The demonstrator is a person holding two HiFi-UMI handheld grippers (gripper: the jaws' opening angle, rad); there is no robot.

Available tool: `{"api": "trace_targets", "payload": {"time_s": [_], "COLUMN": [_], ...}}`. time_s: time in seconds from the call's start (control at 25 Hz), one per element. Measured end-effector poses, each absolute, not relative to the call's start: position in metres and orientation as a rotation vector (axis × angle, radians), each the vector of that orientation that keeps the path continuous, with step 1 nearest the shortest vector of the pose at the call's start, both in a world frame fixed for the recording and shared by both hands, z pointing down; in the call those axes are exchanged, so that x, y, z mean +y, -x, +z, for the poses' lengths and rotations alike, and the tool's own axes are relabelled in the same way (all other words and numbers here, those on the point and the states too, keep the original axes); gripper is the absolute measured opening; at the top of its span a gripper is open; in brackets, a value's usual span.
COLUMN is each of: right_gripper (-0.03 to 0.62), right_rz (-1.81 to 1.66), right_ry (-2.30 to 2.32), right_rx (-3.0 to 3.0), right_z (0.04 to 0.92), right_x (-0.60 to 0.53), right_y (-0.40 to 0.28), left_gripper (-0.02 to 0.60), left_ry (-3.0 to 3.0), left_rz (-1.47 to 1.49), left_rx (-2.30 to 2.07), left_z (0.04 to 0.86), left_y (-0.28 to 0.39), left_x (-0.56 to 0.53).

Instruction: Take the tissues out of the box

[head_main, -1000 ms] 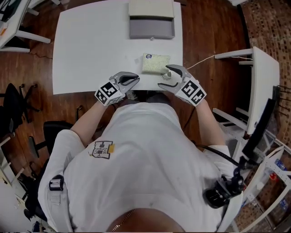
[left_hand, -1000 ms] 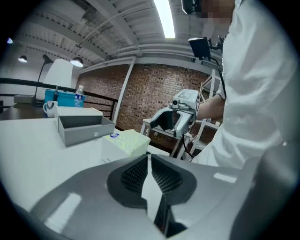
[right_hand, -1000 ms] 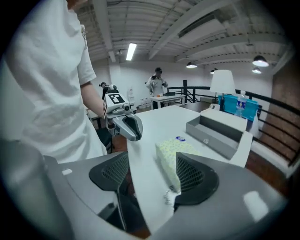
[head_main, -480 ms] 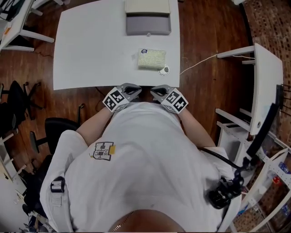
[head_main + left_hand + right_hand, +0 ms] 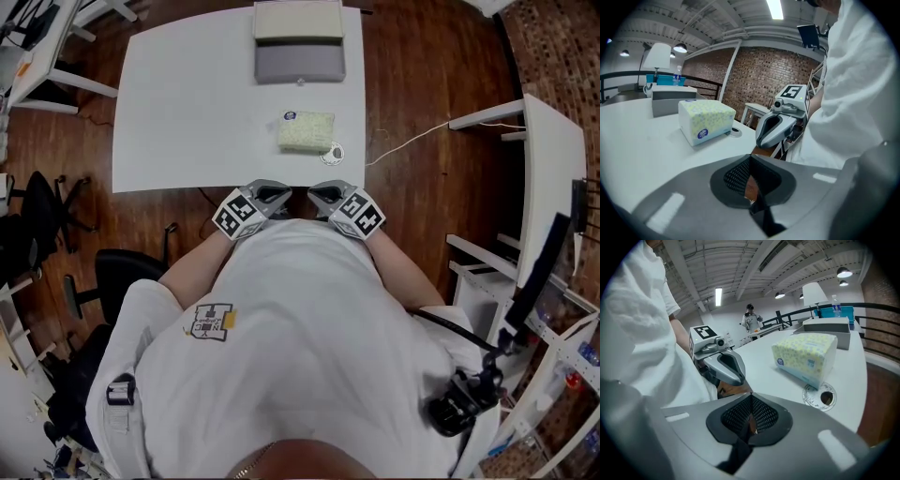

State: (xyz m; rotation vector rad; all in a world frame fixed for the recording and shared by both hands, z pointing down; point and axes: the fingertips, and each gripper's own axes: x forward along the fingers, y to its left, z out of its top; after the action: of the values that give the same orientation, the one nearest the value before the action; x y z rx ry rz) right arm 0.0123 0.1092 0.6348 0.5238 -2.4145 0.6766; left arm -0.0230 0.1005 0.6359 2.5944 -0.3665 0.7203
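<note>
Tissue box (image 5: 805,357); right gripper view's bystander (image 5: 751,320)

Open-plan lab or studio office, loft style. Dark wooden floor (image 5: 422,84). White worktop (image 5: 187,112) in centre, another white table (image 5: 553,169) at right. Black office chairs (image 5: 37,220) at left. Brick wall (image 5: 764,65), exposed ceiling beams (image 5: 757,266), strip light (image 5: 776,8), pendant lamps (image 5: 843,272). Black railing (image 5: 882,306) on far side. Person (image 5: 751,320) standing far off among other tables.

A white table (image 5: 187,103) stands on dark wooden floor (image 5: 422,75), black office chairs (image 5: 36,214) nearby, a brick wall (image 5: 764,65) beyond.
</note>
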Motion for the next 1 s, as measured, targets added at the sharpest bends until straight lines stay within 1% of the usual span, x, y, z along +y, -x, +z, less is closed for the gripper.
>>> {"api": "trace_targets", "payload": {"time_s": [1.0], "right_gripper": [0.002], "right_rz": [0.617], "right_ry": [-0.568], "right_rx": [-2.392], "right_z": [0.630], "right_x": [0.087], "right_y": [-0.014], "left_gripper": [0.000], "left_ry": [-2.620], "left_rz": [0.689], "left_rx": [-0.371], "left_z": [0.628], "left_y": [0.022], "left_x": [0.087]}}
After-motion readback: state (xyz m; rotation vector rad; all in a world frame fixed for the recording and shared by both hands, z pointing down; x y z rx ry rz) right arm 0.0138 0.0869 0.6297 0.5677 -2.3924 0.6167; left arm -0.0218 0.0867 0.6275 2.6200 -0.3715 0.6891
